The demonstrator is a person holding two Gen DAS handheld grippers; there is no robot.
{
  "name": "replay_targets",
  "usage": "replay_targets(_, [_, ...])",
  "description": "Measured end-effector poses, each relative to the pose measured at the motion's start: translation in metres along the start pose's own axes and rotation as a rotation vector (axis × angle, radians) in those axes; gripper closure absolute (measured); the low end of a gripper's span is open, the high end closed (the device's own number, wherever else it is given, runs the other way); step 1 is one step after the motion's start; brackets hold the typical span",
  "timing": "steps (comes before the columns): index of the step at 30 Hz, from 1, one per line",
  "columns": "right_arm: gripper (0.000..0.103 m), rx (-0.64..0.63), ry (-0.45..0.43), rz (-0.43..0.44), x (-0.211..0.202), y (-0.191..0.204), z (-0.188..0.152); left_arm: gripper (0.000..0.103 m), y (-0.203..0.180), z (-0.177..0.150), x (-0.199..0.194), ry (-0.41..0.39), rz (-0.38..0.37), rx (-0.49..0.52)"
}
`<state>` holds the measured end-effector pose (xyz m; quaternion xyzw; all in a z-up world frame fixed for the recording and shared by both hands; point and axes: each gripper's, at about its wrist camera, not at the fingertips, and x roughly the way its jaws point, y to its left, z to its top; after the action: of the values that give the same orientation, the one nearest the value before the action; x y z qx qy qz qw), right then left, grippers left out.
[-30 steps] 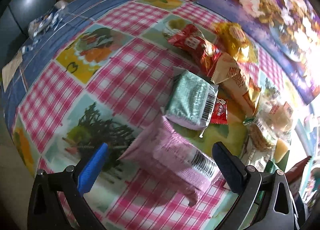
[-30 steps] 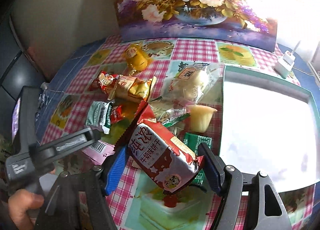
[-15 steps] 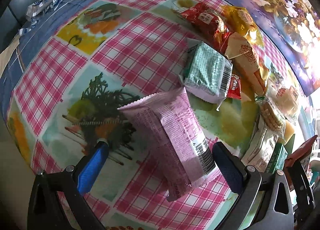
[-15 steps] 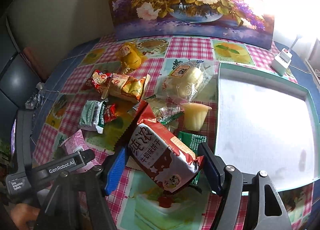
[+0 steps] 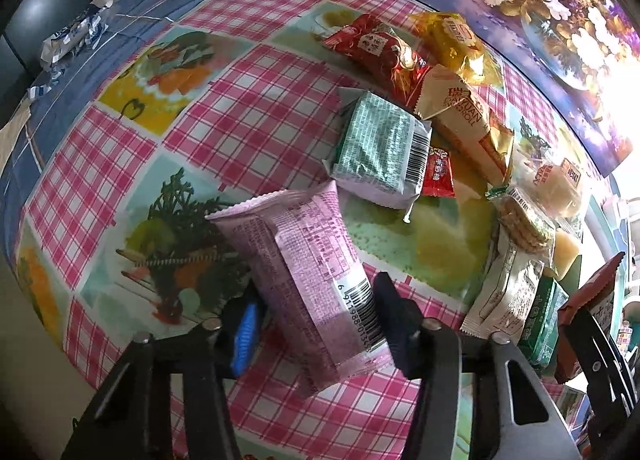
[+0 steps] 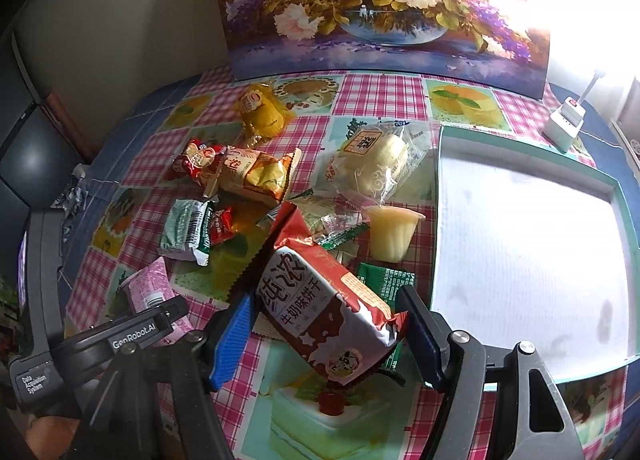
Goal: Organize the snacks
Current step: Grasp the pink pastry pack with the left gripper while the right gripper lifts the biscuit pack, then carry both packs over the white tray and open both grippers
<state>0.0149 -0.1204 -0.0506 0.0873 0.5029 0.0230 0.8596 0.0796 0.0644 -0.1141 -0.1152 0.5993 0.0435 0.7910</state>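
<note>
Left wrist view: since a second ago the left gripper has closed from wide open onto the pink packet; fingers now pinch its barcode end, long axis running forward and up-left, away from the fingers. Green packet lies just beyond, the snack pile to the right.

Right wrist view: little change. Right gripper clamps the red biscuit bag, held above the tablecloth. White tray sits immediately right, nearer this hand; jelly cup stands near its edge.
</note>
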Motion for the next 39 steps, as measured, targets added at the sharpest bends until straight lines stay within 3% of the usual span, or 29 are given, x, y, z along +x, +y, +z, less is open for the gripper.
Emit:
replay_targets(10, [0.030,0.022,-0.007,0.025,-0.006,-0.004,0.002,0.060,0.027,-0.007,-0.011,-0.033,0.002,-0.007])
replay_targets(17, [0.030,0.078,-0.027,0.049,-0.014,-0.015,0.006,0.060,0.018,-0.011,-0.040,-0.102,0.033,0.031])
replay_targets(21, [0.030,0.129,-0.083,0.031,-0.027,-0.028,0.011,0.060,0.006,-0.013,-0.061,-0.152,0.046,0.064])
replay_targets(31, [0.030,0.305,-0.200,-0.141,-0.055,-0.087,0.021,0.060,-0.073,-0.012,-0.096,-0.193,-0.050,0.215])
replay_targets(39, [0.030,0.463,-0.208,-0.280,-0.060,-0.150,0.019,0.060,-0.165,-0.018,-0.108,-0.199,-0.127,0.363])
